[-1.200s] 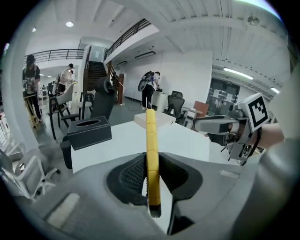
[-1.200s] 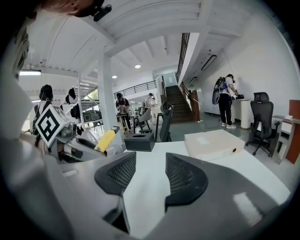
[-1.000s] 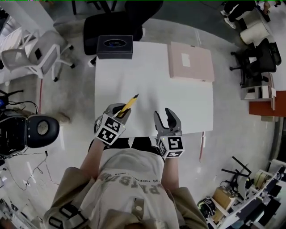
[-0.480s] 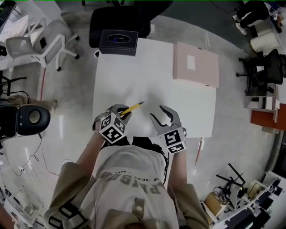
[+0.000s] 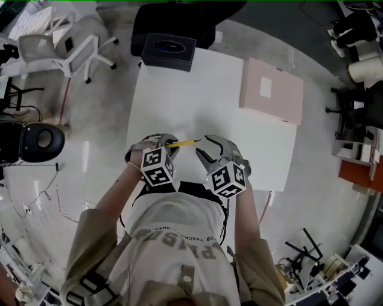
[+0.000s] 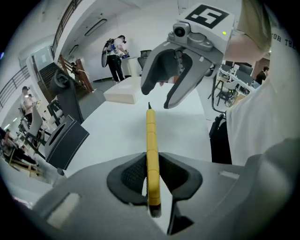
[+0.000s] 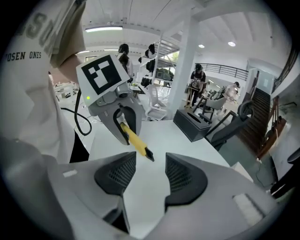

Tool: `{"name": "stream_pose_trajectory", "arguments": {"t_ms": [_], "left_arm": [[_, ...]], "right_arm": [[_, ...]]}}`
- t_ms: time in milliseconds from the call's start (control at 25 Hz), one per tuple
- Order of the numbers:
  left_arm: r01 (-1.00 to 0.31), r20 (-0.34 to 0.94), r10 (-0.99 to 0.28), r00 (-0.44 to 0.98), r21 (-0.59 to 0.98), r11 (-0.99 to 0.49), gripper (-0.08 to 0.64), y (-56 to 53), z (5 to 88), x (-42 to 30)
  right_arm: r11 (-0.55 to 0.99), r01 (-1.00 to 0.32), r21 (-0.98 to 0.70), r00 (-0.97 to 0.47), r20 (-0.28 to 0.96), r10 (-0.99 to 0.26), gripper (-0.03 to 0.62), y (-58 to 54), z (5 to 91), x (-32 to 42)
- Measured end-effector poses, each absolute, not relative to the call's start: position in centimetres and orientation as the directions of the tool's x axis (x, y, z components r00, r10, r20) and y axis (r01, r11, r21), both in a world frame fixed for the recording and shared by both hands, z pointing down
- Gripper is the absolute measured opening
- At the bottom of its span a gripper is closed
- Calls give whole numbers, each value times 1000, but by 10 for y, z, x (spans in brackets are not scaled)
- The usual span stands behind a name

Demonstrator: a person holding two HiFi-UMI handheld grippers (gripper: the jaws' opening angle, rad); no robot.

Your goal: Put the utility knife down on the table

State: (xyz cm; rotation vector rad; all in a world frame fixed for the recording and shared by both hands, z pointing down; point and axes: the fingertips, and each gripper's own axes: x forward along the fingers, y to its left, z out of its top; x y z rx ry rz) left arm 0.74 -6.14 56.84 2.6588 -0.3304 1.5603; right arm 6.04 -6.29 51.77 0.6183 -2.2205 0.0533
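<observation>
A yellow utility knife [image 5: 183,143] with a dark tip is clamped between the pads of my left gripper [image 5: 169,143], just above the near edge of the white table [image 5: 197,89]. It points sideways at my right gripper [image 5: 203,148], which stands open and empty close to the tip. In the left gripper view the knife [image 6: 151,140] runs straight out from my left gripper [image 6: 151,177] toward the right gripper's open fingers [image 6: 154,77]. In the right gripper view the knife [image 7: 134,138] hangs just beyond my right gripper [image 7: 146,171], not between its pads.
A flat pink box [image 5: 270,91] lies at the table's far right corner and a black box [image 5: 168,51] at its far left edge. A black office chair [image 5: 179,18] stands behind the table, a white chair [image 5: 66,45] to the left.
Both grippers have come down and closer together. The knife has swung from pointing up and away to lying nearly sideways toward the right gripper, which has rolled over.
</observation>
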Motion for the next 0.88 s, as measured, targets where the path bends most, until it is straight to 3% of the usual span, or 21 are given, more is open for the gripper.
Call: {"name": "stream_pose_trajectory", "arguments": {"t_ms": [400, 880], "left_arm": [[-115, 897, -130, 423, -90, -989, 77, -51, 585, 23], [-48, 921, -122, 369, -112, -993, 77, -47, 599, 30]], "right_arm": [[982, -122, 142, -475, 861, -184, 173, -44, 556, 46], [993, 50, 109, -410, 908, -79, 117, -37, 582, 38]]}}
